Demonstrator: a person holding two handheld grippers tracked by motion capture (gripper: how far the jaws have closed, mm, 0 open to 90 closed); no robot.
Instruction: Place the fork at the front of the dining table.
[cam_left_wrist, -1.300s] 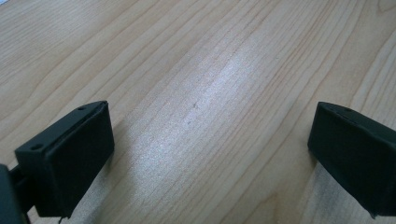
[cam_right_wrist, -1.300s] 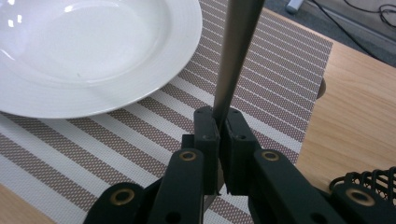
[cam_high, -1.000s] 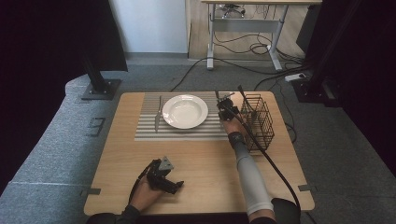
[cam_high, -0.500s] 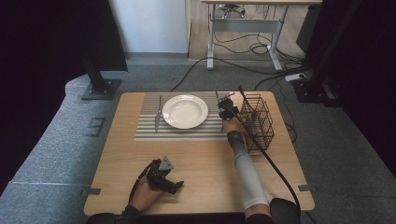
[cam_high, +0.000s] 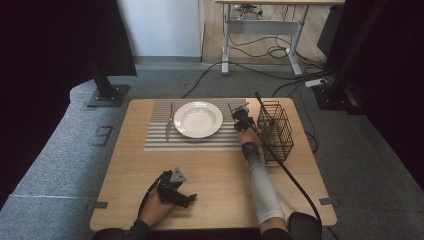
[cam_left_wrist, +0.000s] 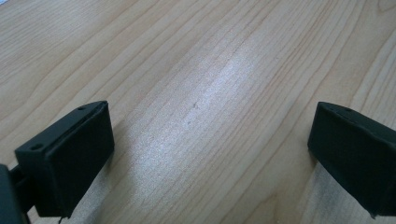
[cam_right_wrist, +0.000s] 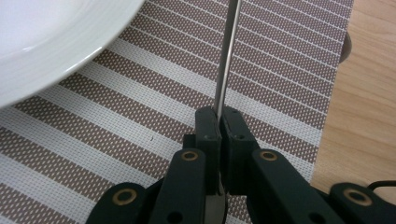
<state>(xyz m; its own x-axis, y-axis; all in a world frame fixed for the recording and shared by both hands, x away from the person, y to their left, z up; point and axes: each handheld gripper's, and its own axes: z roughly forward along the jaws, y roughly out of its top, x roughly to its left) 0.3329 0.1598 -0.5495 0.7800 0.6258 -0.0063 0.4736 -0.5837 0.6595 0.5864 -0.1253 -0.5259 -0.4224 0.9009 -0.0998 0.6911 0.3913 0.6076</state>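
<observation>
A thin metal utensil (cam_right_wrist: 227, 56) sticks out forward from my right gripper (cam_right_wrist: 219, 116), whose jaws are shut on its handle. It hangs just over the striped placemat (cam_right_wrist: 261, 70), to the right of the white plate (cam_right_wrist: 51, 37). In the high view the right gripper (cam_high: 241, 120) sits between the plate (cam_high: 198, 119) and the black wire basket (cam_high: 275, 131). My left gripper (cam_high: 186, 199) rests at the front left of the table, open, with bare wood between its fingers (cam_left_wrist: 70, 158).
Another metal utensil (cam_high: 169, 122) lies on the placemat (cam_high: 200, 142) left of the plate. The right gripper's cable (cam_high: 295, 185) trails over the table's right side. The wooden table (cam_high: 220, 175) has free room in its middle and front.
The right gripper has shifted very slightly toward the near side with the utensil still in it. The left gripper has not moved.
</observation>
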